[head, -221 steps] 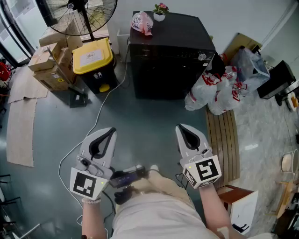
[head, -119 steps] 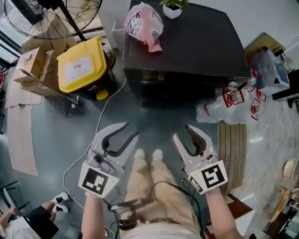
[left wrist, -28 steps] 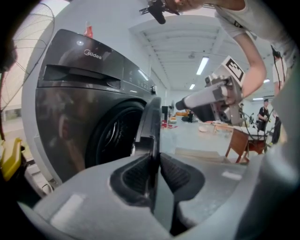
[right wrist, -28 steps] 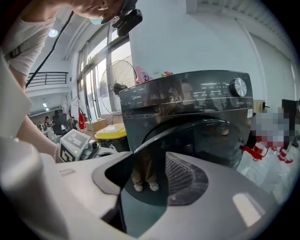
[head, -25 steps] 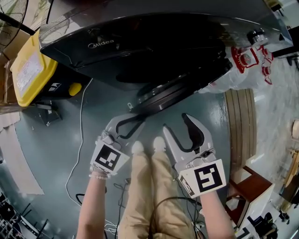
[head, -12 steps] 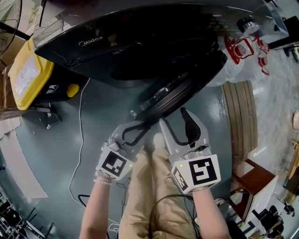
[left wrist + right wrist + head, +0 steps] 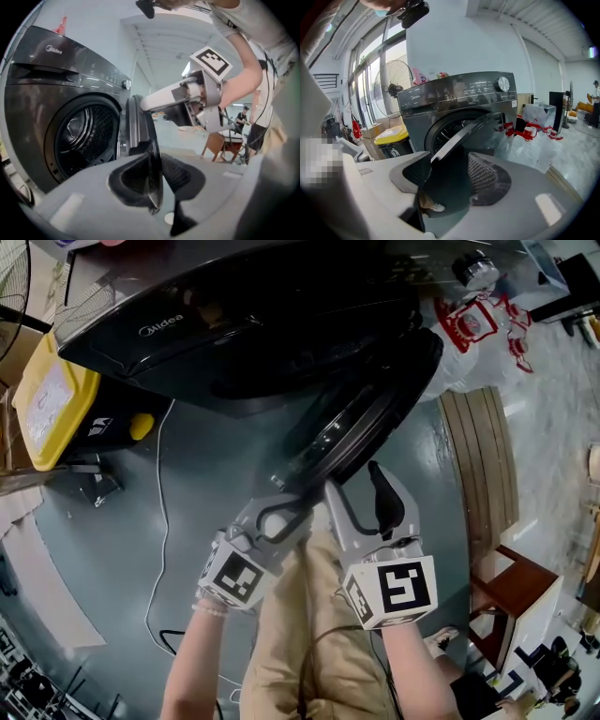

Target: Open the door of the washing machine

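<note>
Washer [image 7: 234,324] is filling the top of the head view, its round door [image 7: 361,423] standing partly open and angling down toward the frame's centre. The left gripper [image 7: 298,505] is reaching up from the lower left to the door's free edge. In the left gripper view that edge is running between the pads [image 7: 129,180]. The jaws have just been opening, and the pad on the picture's left is lying against the rim. A sliver of floor seems to be showing between the rim and the other pad, so the grip is looking slack rather than clamped. Beyond the door the drum [image 7: 82,136] is showing in the opening.

The right gripper [image 7: 354,479] is sitting just beside the left one, right of centre. Its jaws have just been opening too and are standing spread wide. In the right gripper view the door's edge is passing between them without either pad pressing on it.

A bin [image 7: 47,399] with a yellow lid is standing at the upper left beside the washer. A white cable [image 7: 159,512] is trailing down the floor, and bags [image 7: 478,320] are lying at the upper right.
</note>
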A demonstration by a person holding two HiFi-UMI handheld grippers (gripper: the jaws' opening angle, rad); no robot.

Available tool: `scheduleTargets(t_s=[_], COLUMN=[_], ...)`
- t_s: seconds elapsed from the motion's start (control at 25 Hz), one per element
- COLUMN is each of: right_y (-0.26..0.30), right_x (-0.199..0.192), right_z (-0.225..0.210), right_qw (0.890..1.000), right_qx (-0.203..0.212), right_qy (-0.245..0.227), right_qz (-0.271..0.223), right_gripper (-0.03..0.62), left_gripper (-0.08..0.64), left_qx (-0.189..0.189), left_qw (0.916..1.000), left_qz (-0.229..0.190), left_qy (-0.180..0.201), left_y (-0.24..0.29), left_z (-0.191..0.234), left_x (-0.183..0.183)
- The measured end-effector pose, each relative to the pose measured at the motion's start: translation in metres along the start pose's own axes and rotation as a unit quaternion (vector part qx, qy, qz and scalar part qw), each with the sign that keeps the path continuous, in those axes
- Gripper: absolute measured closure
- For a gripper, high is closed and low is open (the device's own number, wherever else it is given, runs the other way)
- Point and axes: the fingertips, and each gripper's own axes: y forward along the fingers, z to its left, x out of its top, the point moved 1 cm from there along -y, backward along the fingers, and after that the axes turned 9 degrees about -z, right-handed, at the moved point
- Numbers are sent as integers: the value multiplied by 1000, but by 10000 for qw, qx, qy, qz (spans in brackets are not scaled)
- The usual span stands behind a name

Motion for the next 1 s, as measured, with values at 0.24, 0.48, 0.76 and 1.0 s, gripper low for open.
scheduleTargets(t_s=[0.24,0.48,0.76,1.0], right_y=[-19,-46,-84,-115], right_x=[-4,-11,-20,-24], right_z=[-13,-25,-52,-82], right_qw=[9998,9993,9965,9894], right_qx=[-194,-275,-735,-1377], right_qy=[58,115,223,261], right_qz=[69,226,330,376], right_gripper=[357,417,485,506], left_gripper=[505,528,543,549], left_qx=[-112,134,215,191], left_qw=[9994,9984,9988,9990], left_qz=[-308,-411,-283,-258], left_qy=[-85,-357,-345,-298], left_y=[0,-6,-2,6], left_z=[-11,-1,6,9], left_x=[21,37,50,61])
